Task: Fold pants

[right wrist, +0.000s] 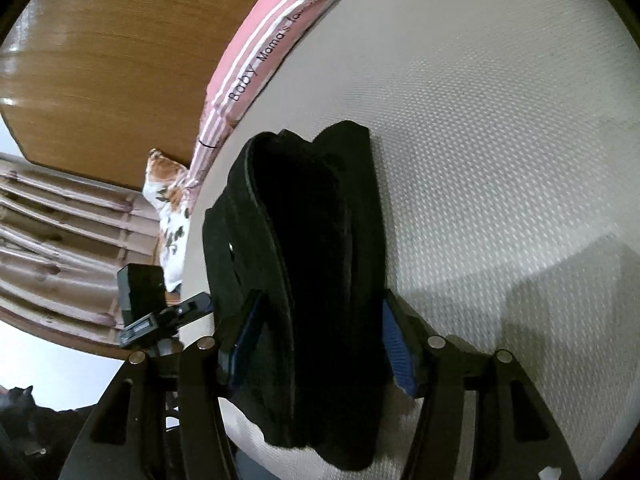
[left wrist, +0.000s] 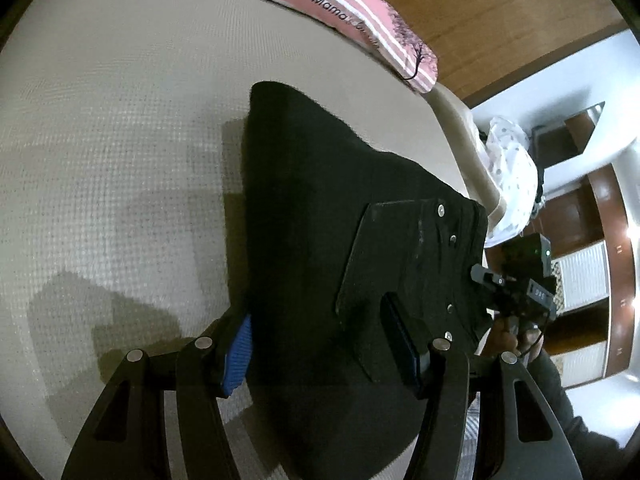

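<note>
Black pants (left wrist: 320, 208) lie bunched lengthwise on the cream mattress (left wrist: 120, 140), with a back pocket (left wrist: 400, 264) facing up. My left gripper (left wrist: 320, 344) is shut on their near end; its blue pad (left wrist: 240, 356) presses the left edge and the other pad lies on the pocket side. In the right wrist view the pants (right wrist: 312, 240) show as a thick folded bundle. My right gripper (right wrist: 320, 340) is shut on that bundle, its blue pads (right wrist: 396, 352) touching both sides. The bundle's lower end droops under the fingers.
A pink striped cushion (left wrist: 340, 12) printed "Baby Mama" lies along the wooden headboard (left wrist: 500, 12). A dotted white cloth (left wrist: 508, 176) sits past the bed edge. A floral pillow (right wrist: 168, 208) lies beside the mattress (right wrist: 500, 140). The person's hand (left wrist: 516, 340) holds the other gripper.
</note>
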`<state>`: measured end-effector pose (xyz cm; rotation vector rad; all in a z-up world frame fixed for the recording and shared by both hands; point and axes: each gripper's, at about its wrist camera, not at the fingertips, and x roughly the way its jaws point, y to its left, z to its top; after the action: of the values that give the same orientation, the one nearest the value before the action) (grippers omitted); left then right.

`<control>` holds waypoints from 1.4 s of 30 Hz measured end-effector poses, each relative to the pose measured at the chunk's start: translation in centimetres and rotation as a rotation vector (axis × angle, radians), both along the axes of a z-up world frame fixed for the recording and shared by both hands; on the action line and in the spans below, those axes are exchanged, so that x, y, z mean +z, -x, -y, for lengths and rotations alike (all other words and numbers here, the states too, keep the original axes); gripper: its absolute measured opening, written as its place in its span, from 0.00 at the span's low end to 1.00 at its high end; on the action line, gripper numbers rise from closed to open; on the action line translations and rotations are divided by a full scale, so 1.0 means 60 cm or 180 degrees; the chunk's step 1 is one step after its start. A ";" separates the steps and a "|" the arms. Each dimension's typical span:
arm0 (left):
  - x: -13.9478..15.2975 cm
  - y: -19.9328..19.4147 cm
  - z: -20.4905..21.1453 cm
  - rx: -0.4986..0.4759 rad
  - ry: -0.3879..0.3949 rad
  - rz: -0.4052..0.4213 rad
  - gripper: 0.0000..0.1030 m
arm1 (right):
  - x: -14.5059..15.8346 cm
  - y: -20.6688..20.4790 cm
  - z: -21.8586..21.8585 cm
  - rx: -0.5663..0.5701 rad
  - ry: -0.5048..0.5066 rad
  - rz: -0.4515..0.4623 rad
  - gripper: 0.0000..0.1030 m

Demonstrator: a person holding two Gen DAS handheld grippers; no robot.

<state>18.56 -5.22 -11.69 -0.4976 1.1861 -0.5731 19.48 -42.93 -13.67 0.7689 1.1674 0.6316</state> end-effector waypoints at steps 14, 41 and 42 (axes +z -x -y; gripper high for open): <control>0.021 0.038 0.024 0.0100 -0.0692 0.0312 0.24 | 0.028 0.016 -0.041 -0.0380 0.0290 0.0147 0.26; 0.102 0.063 -0.137 0.0479 -0.1407 0.0651 0.14 | 0.116 -0.019 -0.285 -0.0149 0.0554 0.0203 0.19; 0.102 0.057 -0.151 0.0520 -0.1423 0.0662 0.14 | 0.115 -0.027 -0.297 -0.0134 0.0536 0.0204 0.19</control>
<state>15.15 3.83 -5.55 -0.1458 1.0232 -0.2012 21.10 -25.14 -6.75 0.6243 1.1273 0.5123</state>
